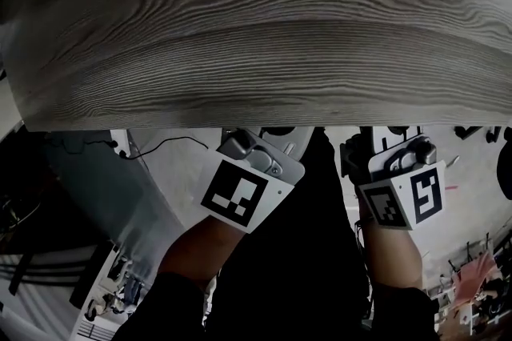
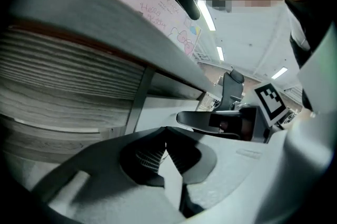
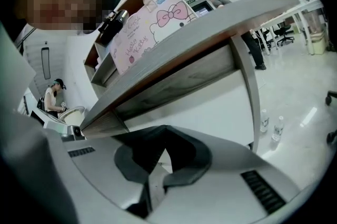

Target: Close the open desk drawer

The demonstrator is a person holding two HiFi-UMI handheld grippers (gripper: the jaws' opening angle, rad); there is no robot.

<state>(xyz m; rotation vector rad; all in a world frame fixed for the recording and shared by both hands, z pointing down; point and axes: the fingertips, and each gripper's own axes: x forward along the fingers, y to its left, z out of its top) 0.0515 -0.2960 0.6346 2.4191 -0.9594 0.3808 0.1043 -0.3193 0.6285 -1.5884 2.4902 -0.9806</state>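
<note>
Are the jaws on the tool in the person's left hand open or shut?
Shut. In the left gripper view, the left gripper has its two jaw tips touching, and nothing is held between them.

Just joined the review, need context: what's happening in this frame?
A person holds a claw in each hand, both low at the near edge of the wood-grain desk. The left claw and the right claw are shut with nothing between the jaws. No open drawer shows clearly in any view, so closing it doesn't look under way.
</note>
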